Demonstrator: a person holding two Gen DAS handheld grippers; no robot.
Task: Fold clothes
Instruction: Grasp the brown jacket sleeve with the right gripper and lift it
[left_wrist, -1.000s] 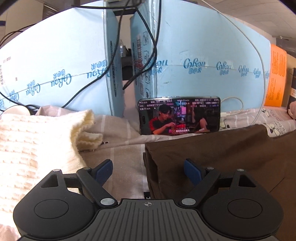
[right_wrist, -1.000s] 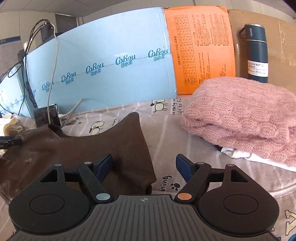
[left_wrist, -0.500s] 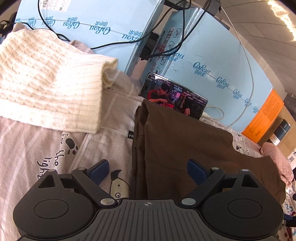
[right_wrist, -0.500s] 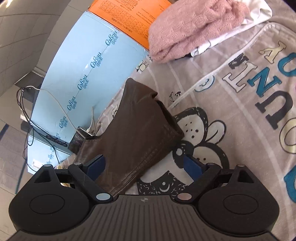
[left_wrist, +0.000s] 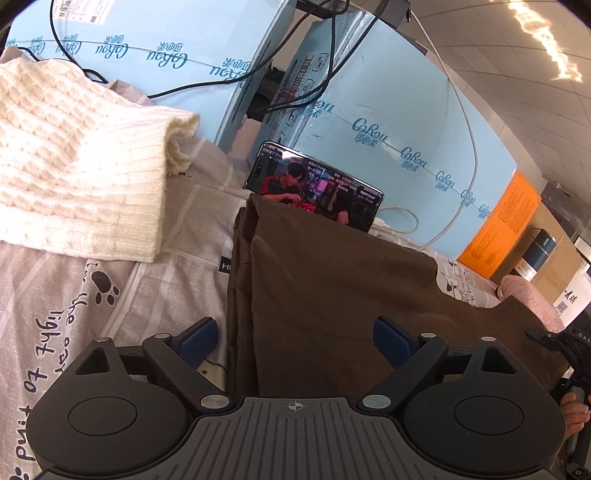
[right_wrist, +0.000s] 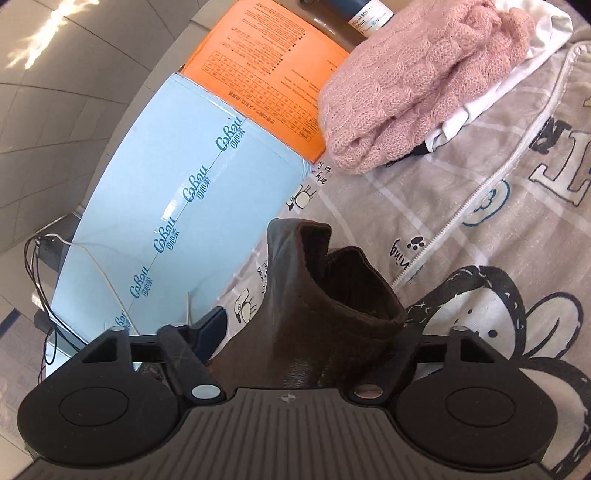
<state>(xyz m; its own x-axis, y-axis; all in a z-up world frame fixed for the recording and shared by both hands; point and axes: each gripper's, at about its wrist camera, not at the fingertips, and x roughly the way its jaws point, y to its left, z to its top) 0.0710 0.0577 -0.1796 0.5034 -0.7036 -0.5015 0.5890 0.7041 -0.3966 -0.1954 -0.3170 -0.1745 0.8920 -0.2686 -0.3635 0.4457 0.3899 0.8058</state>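
Since a second ago: both wrists rolled, views tilted; right gripper (right_wrist: 306, 332) dropped onto brown garment (right_wrist: 325, 306), previously beside its edge with wide gap, now closing on bunched end of it. Fabric between the jaws, ribbed cuff-like hem standing up in a curled tube just ahead of the fingers; right pad hidden by cloth, so full pinch not confirmable, but cloth looks gathered and gripped. Left gripper (left_wrist: 295, 341) closer over same garment (left_wrist: 351, 295), released, closing slightly, pads spread wide apart and not pressing; left pad over printed bedsheet (left_wrist: 74, 314), right pad over the smooth, matte brown cloth, folded left edge of it running between them. Brown piece lying flat on sheet, far corner overlapping lower edge of phone (left_wrist: 317, 184) propped against pale blue cartons (left_wrist: 388, 110). Cream chunky rib-knit sweater (left_wrist: 74, 184) off to left, apart from brown. Pink fuzzy cable-knit (right_wrist: 424, 74) stacked on white cloth, well beyond right gripper, near orange box (right_wrist: 266, 62).
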